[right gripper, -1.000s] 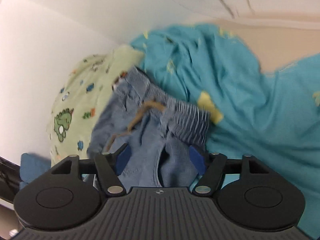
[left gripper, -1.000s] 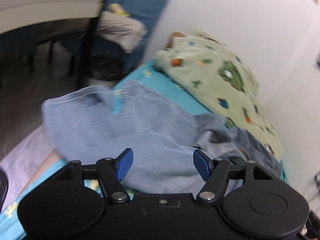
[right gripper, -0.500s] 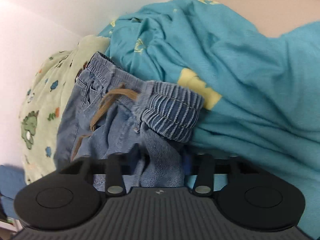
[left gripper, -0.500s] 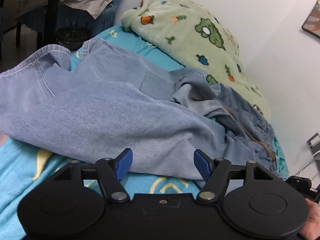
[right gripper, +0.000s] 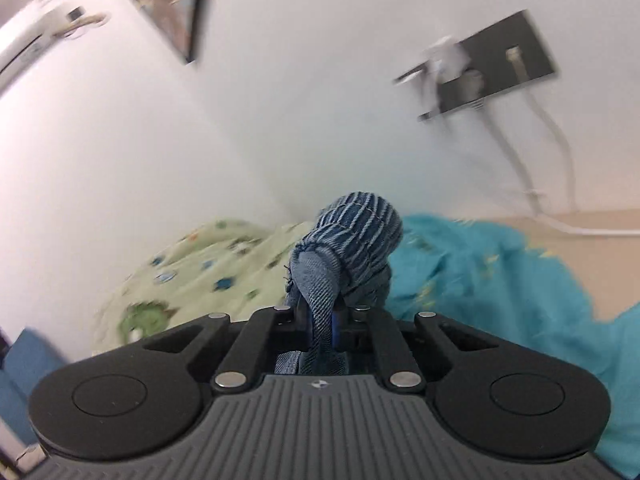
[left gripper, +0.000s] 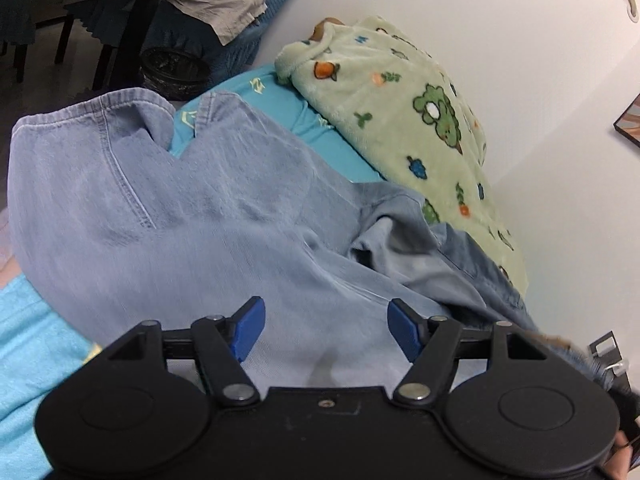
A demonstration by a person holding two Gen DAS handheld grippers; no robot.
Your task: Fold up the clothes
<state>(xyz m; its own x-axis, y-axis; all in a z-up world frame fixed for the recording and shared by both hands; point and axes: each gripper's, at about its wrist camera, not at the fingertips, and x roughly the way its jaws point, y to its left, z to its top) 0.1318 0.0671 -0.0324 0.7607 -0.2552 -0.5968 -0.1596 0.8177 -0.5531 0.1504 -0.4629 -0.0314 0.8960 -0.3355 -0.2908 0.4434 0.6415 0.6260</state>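
Left wrist view: the left gripper stood with its blue fingertips wide apart, holding nothing, poised over the pale denim jeans. The jeans lay spread across the turquoise bed sheet, their hems toward 10 o'clock and their bunched darker upper part toward 4 o'clock. A green printed blanket lay along the white wall at 1 o'clock, just beside the jeans. A dark chair and a dark bin stood on the floor at 11 o'clock.

Right wrist view: the right gripper was closed narrowly on the jeans' ribbed elastic waistband, a fold of which rose between the fingers toward 12 o'clock, clear of the bed. The blanket appeared blurred at 9 o'clock and the sheet at 3 o'clock. A dark wall socket plate with white cables sat at 1 o'clock; a framed picture hung at 11 o'clock.
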